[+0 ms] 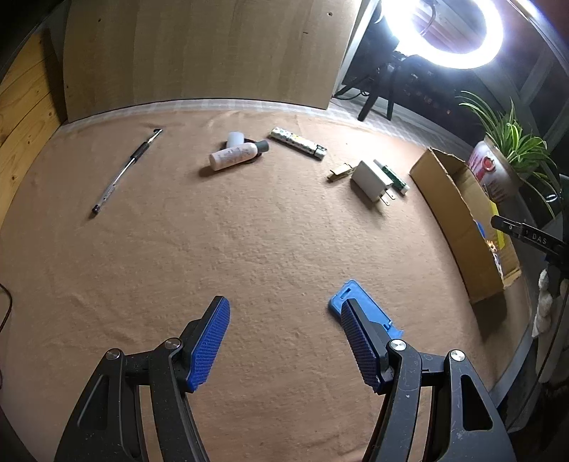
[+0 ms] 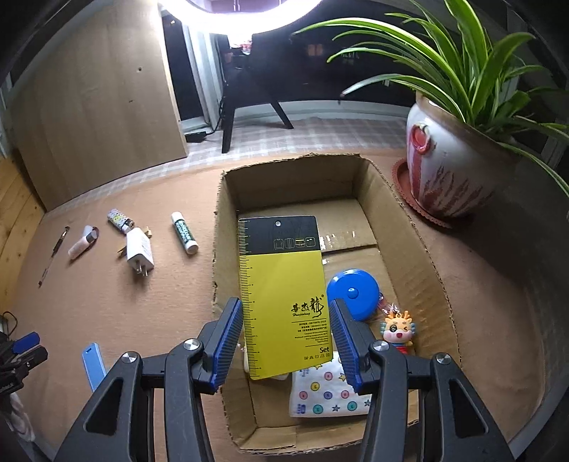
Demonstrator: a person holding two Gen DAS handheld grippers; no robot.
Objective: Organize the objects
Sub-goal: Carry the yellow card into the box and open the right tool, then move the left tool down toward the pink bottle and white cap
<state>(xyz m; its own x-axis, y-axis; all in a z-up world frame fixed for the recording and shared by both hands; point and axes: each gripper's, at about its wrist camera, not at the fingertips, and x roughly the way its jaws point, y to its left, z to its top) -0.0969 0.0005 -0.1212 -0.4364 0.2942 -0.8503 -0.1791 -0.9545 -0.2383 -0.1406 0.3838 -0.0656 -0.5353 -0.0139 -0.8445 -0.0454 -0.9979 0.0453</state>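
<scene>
My right gripper (image 2: 286,332) hovers over the cardboard box (image 2: 409,220), its jaws set wide on either side of a yellow-and-black card (image 2: 284,291); I cannot tell whether the pads touch it. In the box lie a blue round tape measure (image 2: 354,289), a dragon keychain (image 2: 398,330) and a patterned tissue pack (image 2: 327,391). My left gripper (image 1: 284,316) is open and empty above the brown cloth, beside a blue flat piece (image 1: 370,305). On the cloth lie a pen (image 1: 124,170), a pink bottle (image 1: 236,154), a lighter (image 1: 297,142), a white charger (image 1: 370,181), a clothespin (image 1: 341,172) and a glue stick (image 2: 184,231).
A potted spider plant (image 2: 451,160) in a white-and-red pot stands right of the box. A wooden board (image 1: 199,53) leans at the back. A ring light (image 1: 448,32) shines at the upper right. The box also shows at the right in the left wrist view (image 1: 458,220).
</scene>
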